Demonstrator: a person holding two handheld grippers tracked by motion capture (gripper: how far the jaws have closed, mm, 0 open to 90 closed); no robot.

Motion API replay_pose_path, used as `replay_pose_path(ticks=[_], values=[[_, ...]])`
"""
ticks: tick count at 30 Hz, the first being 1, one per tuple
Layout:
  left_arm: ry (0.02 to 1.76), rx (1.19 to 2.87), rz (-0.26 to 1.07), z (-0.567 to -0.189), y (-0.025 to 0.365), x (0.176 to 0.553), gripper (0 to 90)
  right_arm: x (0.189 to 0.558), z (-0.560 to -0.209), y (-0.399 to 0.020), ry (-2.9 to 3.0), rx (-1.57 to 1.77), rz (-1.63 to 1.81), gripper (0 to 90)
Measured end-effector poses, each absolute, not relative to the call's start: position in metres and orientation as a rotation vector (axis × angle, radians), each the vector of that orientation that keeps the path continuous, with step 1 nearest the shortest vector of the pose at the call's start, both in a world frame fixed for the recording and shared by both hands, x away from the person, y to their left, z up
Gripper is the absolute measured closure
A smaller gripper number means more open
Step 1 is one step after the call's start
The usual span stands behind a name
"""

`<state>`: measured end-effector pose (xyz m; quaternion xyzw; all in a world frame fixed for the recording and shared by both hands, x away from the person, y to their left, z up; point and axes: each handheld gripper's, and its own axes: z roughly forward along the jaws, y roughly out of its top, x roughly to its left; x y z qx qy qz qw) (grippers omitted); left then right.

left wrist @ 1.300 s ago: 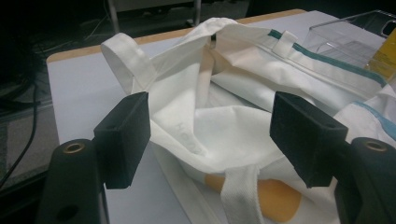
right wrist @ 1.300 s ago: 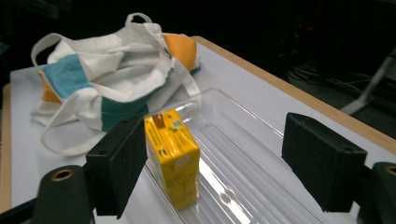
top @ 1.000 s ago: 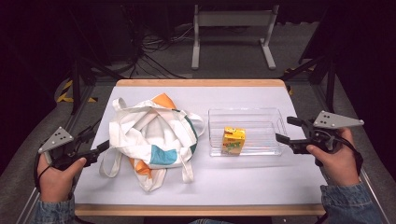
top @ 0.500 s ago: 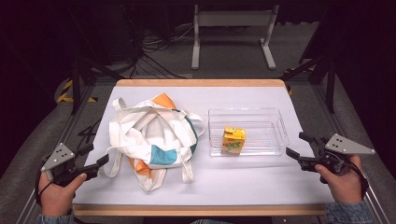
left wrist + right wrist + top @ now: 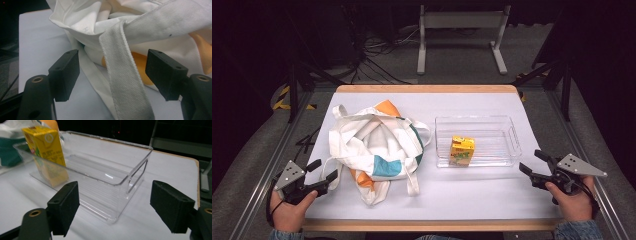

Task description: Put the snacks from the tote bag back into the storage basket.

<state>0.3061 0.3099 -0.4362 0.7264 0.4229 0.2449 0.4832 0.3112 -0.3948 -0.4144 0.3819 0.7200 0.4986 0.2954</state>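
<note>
Tote bag [image 5: 374, 147] slumped left of the clear bin [image 5: 502, 150] holding a juice carton [image 5: 461, 150]; left gripper [image 5: 324, 177] spread at its strap [image 5: 125, 82], right gripper [image 5: 532, 167] spread, empty — best to pinch the strap squarely before lifting.

Crumpled white tote bag [image 5: 374, 150] — left of clear bin [image 5: 502, 127]

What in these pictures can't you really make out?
- Inside of the cloth bag: high view, its own folds cover it.
- Print on the yellow carton: too small in the high view, blurred in the right gripper view.
- Bag strap: left gripper view, its lower end is cut off by the bottom edge.
</note>
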Motion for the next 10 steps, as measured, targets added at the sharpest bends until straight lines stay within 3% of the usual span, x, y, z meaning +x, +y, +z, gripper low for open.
replay_pose_path(ticks=[10], values=[[1.087,1.782,0.601,-0.444,0.307,0.311,28.6,0.317,-0.430,-0.383,1.939,1.077,1.266,23.6]])
